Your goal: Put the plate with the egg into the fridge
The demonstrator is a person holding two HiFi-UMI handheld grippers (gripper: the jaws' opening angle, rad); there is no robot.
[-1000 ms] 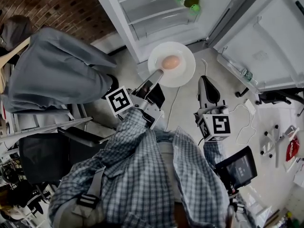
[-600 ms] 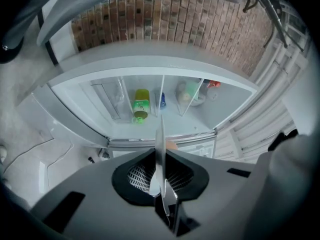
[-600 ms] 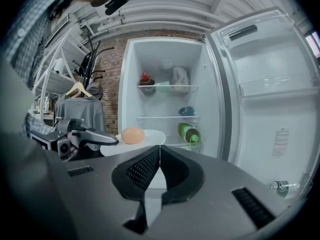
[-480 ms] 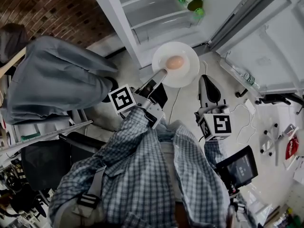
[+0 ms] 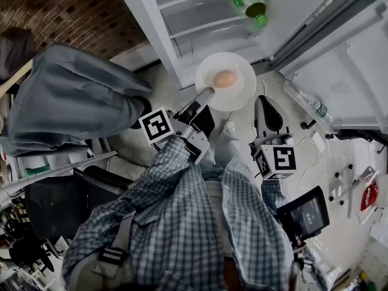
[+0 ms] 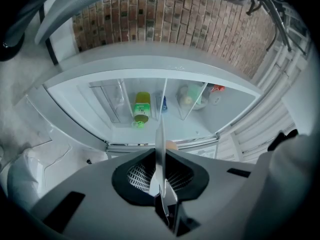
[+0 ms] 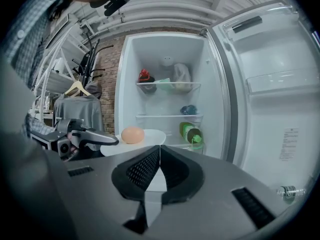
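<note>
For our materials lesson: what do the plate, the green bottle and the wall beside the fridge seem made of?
Plate: probably glazed ceramic, white, smooth, thin-rimmed; could be melamine.
Green bottle: likely plastic, tinted, glossy, green cap.
Wall: brick, matte, rough, with visible mortar joints.

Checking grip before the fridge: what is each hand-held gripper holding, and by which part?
The left hand-held gripper clamps the plate by its near rim. The right hand-held gripper is shut on nothing.
</note>
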